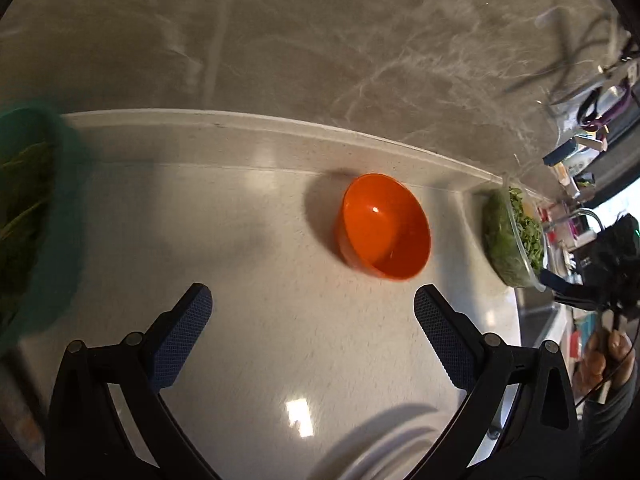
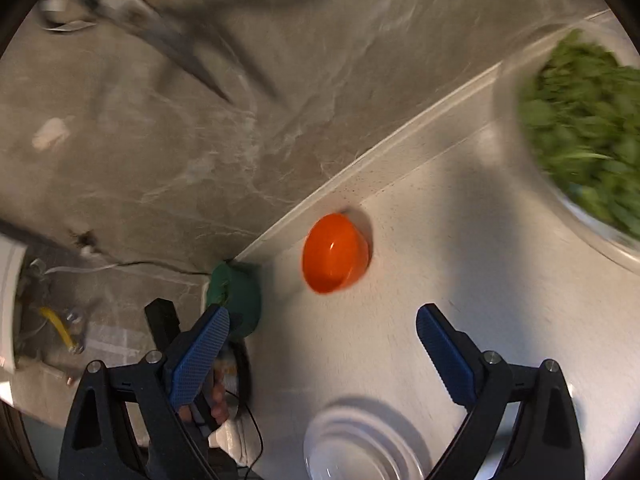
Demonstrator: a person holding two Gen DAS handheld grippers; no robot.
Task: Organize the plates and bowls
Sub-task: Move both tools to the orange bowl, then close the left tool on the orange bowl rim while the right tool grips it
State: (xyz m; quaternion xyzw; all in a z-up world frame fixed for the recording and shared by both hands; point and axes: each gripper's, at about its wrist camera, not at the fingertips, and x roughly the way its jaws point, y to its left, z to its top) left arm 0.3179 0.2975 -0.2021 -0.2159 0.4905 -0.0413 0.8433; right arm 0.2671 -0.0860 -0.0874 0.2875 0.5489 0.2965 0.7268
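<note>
Both grippers stand wide open and carry nothing: the left gripper hangs over the pale counter with the orange bowl a little ahead of its right finger, and the right gripper looks at the same bowl from the other side. This bowl is empty, upright, and sits near the low ledge at the foot of the marbled wall. A stack of white plates lies close under the right gripper. A green bowl with leaves is at the counter's end, and a clear bowl of greens stands well apart on the other side. I judge the step in hand is to fetch the orange bowl. To do it well, one finger should go inside the rim and the other outside, on the side away from the wall, and close gently because the smooth plastic may slip. No brand, label or writing can be read anywhere.
</note>
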